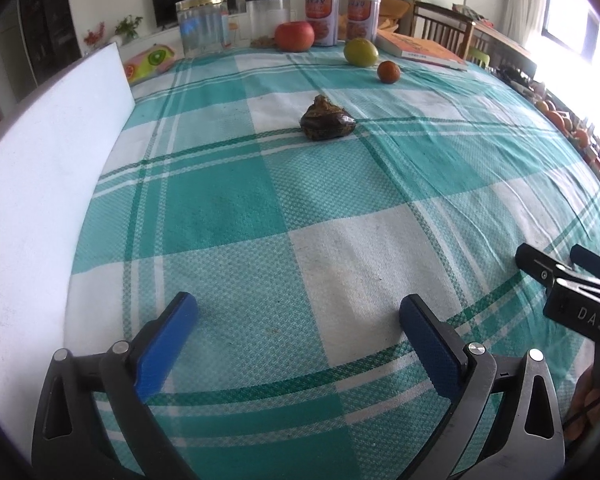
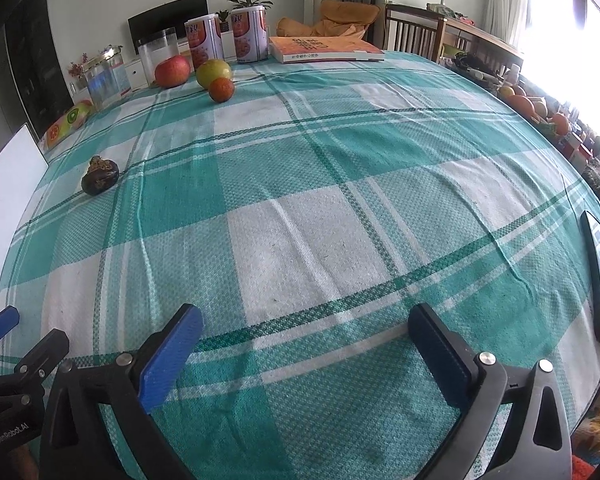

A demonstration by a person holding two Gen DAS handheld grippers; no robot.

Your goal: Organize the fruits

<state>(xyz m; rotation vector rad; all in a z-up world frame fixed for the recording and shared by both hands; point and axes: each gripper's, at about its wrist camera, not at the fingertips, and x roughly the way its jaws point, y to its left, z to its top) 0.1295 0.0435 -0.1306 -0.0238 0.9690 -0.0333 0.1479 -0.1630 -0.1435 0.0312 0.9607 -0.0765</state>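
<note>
Where lettering shows, the right gripper (image 1: 572, 264) reads "DAS".

Mangosteen (image 1: 327, 118) alone mid-cloth — apple (image 1: 295, 36), pear (image 1: 360, 52), tangerine (image 1: 388, 71) clustered behind (cans (image 1: 322, 18) beyond).

left claw (image 1: 298, 312): black frame, blue pads | right claw (image 2: 306, 322): black frame, silver pins
</note>
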